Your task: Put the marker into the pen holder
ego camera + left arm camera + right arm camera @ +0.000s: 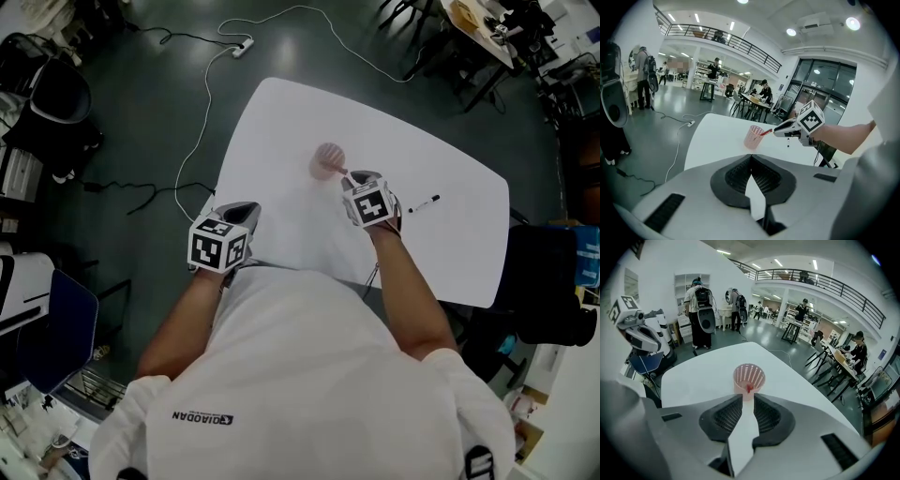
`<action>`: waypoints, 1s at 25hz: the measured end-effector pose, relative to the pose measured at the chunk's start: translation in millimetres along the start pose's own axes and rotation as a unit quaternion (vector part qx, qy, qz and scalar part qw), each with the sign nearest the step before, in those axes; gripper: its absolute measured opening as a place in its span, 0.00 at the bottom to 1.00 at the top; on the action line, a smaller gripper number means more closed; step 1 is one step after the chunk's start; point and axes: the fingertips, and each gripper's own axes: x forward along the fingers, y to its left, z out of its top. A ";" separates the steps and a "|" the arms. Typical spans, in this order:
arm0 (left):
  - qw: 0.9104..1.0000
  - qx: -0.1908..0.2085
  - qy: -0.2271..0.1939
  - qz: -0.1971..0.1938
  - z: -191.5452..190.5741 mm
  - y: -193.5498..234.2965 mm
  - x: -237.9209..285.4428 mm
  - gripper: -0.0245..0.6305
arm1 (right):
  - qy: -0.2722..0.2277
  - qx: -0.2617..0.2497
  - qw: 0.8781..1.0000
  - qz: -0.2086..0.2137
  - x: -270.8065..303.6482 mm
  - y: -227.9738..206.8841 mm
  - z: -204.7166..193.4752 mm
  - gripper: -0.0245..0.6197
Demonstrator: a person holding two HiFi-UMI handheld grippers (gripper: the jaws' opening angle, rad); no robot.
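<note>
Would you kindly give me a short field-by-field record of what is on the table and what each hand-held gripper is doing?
table: white
pen holder: pink mesh, upright, mid-table
red marker: leaning in the pen holder, upper end at the right jaws
black marker: lying on the table, right of the right gripper
right hand-held gripper: at the holder's rim, jaws apart, not pressing the marker
left hand-held gripper: jaws together, empty, near the table's edge

The only word I can read is "QIADAN", printed in black on the person's white shirt [281, 375], upside down in my head view. Just beyond the shirt, the cubes on the left gripper [242, 212] and right gripper [349, 178] carry black-and-white square codes.
</note>
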 end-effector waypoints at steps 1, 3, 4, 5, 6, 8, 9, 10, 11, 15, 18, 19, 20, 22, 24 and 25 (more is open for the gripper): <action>1.000 0.001 0.000 -0.001 0.5 -1.1 0.7 0.08 | -0.003 0.003 1.000 -0.001 -1.3 -1.0 0.2 0.18; 1.000 0.003 0.001 -0.004 1.0 -1.5 1.8 0.08 | -0.012 0.007 1.000 -0.004 -2.9 -2.5 1.5 0.19; 1.000 0.005 0.002 -0.006 0.9 -1.2 2.4 0.08 | -0.018 0.008 1.000 -0.006 -3.9 -2.9 2.8 0.19; 1.000 0.007 0.004 -0.007 0.6 -0.7 2.9 0.08 | -0.024 0.009 1.000 -0.007 -6.1 -2.5 5.3 0.19; 1.000 0.009 0.005 -0.009 0.2 -0.2 3.4 0.08 | -0.032 0.012 0.999 -0.007 -8.9 -1.2 8.4 0.19; 1.000 0.012 0.007 -0.011 -0.3 0.4 5.3 0.08 | -0.049 0.022 0.999 -0.006 -14.0 1.5 12.3 0.19; 1.000 0.012 0.007 -0.013 0.1 -0.2 6.9 0.08 | -0.057 0.025 0.998 -0.003 -16.8 2.3 12.4 0.18; 1.000 0.013 0.007 -0.014 0.9 -1.3 8.8 0.08 | -0.066 0.026 0.997 0.000 -20.8 3.3 13.1 0.18; 1.000 0.014 0.007 -0.014 2.0 -2.6 10.4 0.08 | -0.080 0.025 0.997 0.003 -26.5 4.8 15.6 0.18; 0.999 0.030 0.009 -0.015 7.7 -8.3 16.4 0.08 | -0.141 0.044 0.989 0.019 -54.4 14.2 23.1 0.15; 0.999 0.046 0.015 -0.020 11.3 -14.3 25.6 0.08 | -0.158 0.079 0.984 0.036 -70.1 23.9 7.3 0.12; 0.998 0.051 0.018 -0.022 12.1 -16.9 28.4 0.08 | -0.162 0.088 0.982 0.040 -74.9 27.6 1.7 0.10; 0.998 0.057 0.020 -0.026 12.4 -20.0 30.7 0.08 | -0.165 0.095 0.981 0.041 -79.4 31.0 -4.8 0.09; 0.997 0.066 0.025 -0.036 13.2 -27.2 34.6 0.08 | -0.165 0.106 0.980 0.038 -86.2 34.5 -20.0 0.07; 0.996 0.073 0.031 -0.046 13.0 -34.9 39.2 0.08 | -0.158 0.124 0.979 0.035 -89.2 33.0 -38.3 0.07; 0.995 0.078 0.035 -0.051 12.3 -39.2 42.4 0.08 | -0.154 0.135 0.978 0.033 -90.4 30.7 -48.1 0.07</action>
